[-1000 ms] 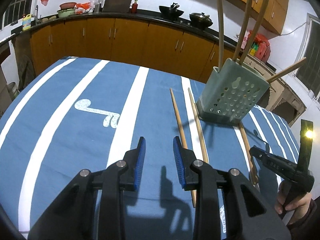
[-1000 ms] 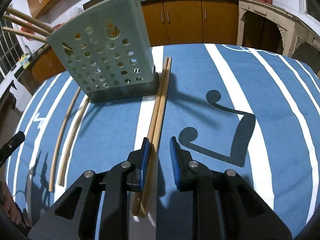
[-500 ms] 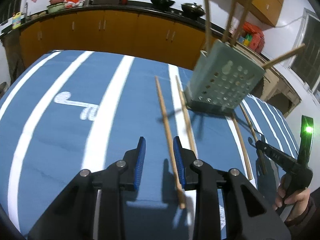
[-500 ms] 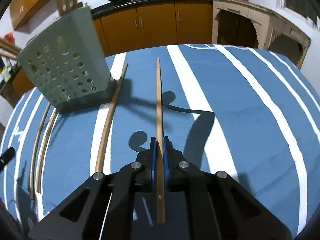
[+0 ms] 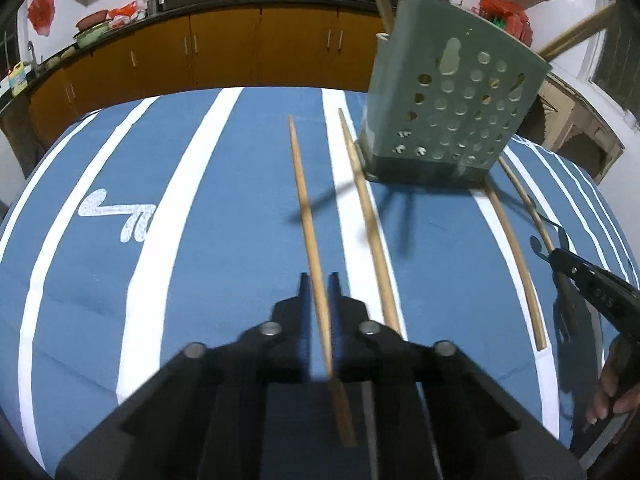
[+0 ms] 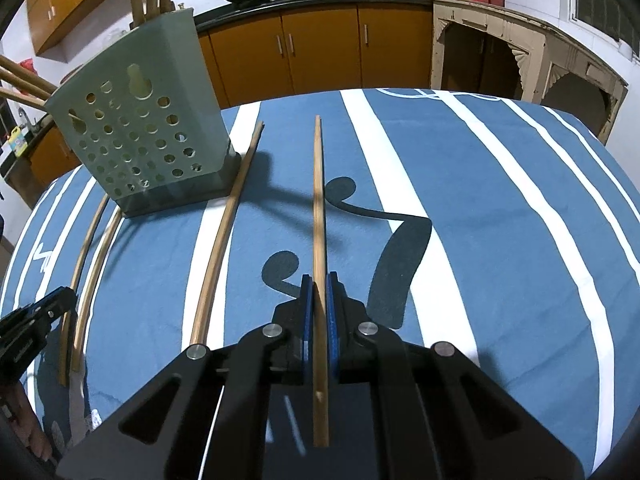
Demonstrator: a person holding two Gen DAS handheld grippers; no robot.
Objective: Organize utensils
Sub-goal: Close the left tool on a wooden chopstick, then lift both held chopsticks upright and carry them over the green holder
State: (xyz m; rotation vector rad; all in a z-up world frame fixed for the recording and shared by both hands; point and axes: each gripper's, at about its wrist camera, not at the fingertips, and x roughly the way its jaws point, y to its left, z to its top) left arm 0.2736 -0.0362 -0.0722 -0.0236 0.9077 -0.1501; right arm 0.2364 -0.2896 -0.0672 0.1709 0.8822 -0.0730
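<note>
A pale green perforated utensil holder (image 5: 448,100) stands on the blue striped tablecloth with several wooden chopsticks in it; it also shows in the right wrist view (image 6: 140,140). My left gripper (image 5: 319,292) is shut on a wooden chopstick (image 5: 304,200) that points forward above the cloth. My right gripper (image 6: 319,292) is shut on another wooden chopstick (image 6: 318,200), also lifted. One loose chopstick (image 5: 368,220) lies left of the holder, and two chopsticks (image 5: 516,248) lie to its right. In the right wrist view one loose chopstick (image 6: 224,232) lies right of the holder.
The table (image 6: 500,240) has a blue cloth with white stripes. Brown kitchen cabinets (image 5: 224,52) with woks and clutter on the counter run behind it. The other gripper shows at the right edge of the left wrist view (image 5: 592,284). A cream wooden cabinet (image 6: 520,60) stands at the back right.
My left gripper has closed on a chopstick and lifted it. My right gripper closed on its chopstick half a second ago and still holds it, a little higher.
</note>
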